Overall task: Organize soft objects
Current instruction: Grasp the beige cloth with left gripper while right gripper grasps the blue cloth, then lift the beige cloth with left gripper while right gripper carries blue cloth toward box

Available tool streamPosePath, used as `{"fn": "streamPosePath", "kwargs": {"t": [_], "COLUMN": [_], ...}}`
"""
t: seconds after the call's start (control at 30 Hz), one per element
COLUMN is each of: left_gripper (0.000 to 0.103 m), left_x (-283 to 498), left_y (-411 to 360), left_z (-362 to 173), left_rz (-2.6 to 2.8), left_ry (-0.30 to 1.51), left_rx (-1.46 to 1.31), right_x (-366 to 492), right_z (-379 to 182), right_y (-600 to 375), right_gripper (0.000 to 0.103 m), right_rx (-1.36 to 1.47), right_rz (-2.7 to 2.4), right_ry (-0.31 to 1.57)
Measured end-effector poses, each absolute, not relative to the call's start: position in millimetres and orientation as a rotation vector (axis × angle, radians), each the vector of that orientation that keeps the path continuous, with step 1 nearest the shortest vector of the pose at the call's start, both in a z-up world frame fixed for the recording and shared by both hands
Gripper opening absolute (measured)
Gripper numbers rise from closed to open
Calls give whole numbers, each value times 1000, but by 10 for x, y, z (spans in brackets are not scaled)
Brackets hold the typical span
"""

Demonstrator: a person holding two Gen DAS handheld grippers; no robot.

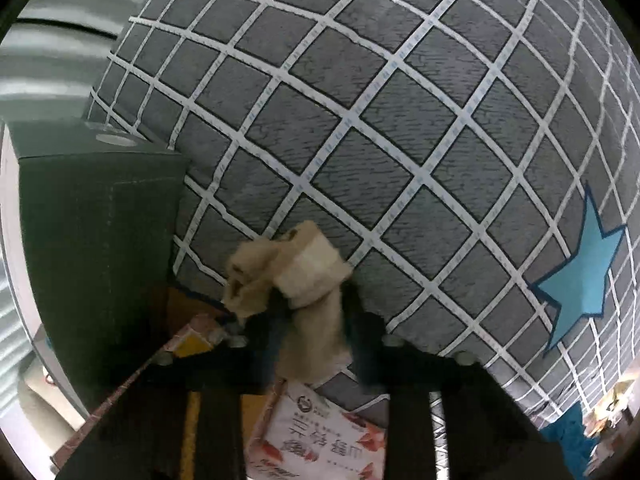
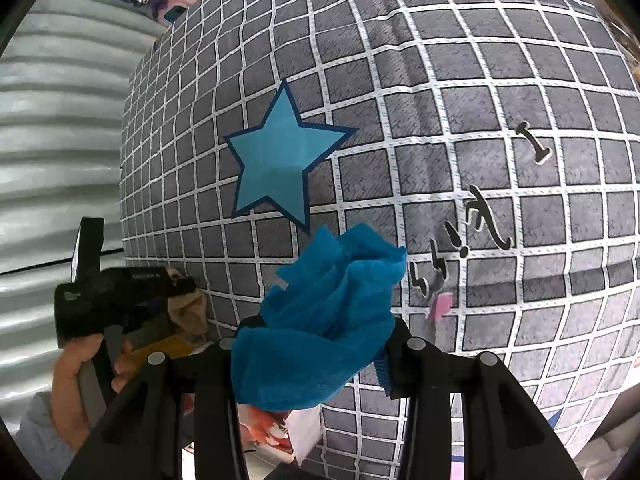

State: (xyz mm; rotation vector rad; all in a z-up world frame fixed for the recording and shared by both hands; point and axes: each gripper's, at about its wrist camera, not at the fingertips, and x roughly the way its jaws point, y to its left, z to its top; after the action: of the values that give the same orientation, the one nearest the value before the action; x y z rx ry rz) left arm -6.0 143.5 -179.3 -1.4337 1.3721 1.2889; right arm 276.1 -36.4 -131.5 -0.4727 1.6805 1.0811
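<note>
Beige sock clamped in my left tool, held over grey checked bedsheet. Blue cloth clamped in my right tool, near blue star print.

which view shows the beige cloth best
The left wrist view: the beige cloth sits centre frame, pinched in the left claw. The right wrist view shows only a small part of it, far left, behind that claw's body.
</note>
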Motion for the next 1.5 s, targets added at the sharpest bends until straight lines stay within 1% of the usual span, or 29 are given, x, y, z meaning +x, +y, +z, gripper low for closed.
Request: {"fn": "streamPosePath", "kwargs": {"t": [0.03, 0.13, 0.23, 0.37, 0.57, 0.83, 0.87, 0.97, 1.03, 1.1, 1.5], "left_gripper": [17, 12, 11, 10, 10, 10, 10, 10, 10, 10, 10], "left_x": [-71, -74, -59, 161, 852, 1224, 1255, 1026, 1031, 865, 686], "left_y": [1429, 1386, 1294, 1109, 990, 618, 459, 270, 123, 46, -330], "left_z": [-1771, -1691, -1596, -1458, -1109, -694, -630, -672, -581, -582, -387], "left_rz": [1271, 1217, 1175, 1121, 992, 841, 829, 798, 769, 738, 619], "left_ry": [1369, 1340, 1334, 1324, 1300, 1296, 1298, 1303, 1302, 1302, 1275], "left_rx": [-1422, -1388, -1329, -1217, -1042, -915, -895, -830, -790, -761, -687], "right_x": [2773, 2818, 2813, 2814, 2851, 2813, 2805, 2774, 2735, 2691, 2207], "right_z": [-1307, -1300, -1329, -1345, -1307, -1194, -1181, -1128, -1094, -1072, -943], "right_y": [-391, -498, -572, -655, -770, -938, -955, -1008, -1048, -1082, -1266], "right_gripper": [43, 43, 43, 43, 43, 43, 43, 43, 43, 43, 43], "right_rx": [-467, -454, -444, -436, -423, -458, -461, -467, -473, -475, -504], "right_rz": [1076, 1059, 1039, 1018, 1002, 1002, 1002, 1004, 1006, 1006, 992], "right_ry": [1680, 1686, 1698, 1701, 1691, 1637, 1633, 1621, 1614, 1611, 1587]}}
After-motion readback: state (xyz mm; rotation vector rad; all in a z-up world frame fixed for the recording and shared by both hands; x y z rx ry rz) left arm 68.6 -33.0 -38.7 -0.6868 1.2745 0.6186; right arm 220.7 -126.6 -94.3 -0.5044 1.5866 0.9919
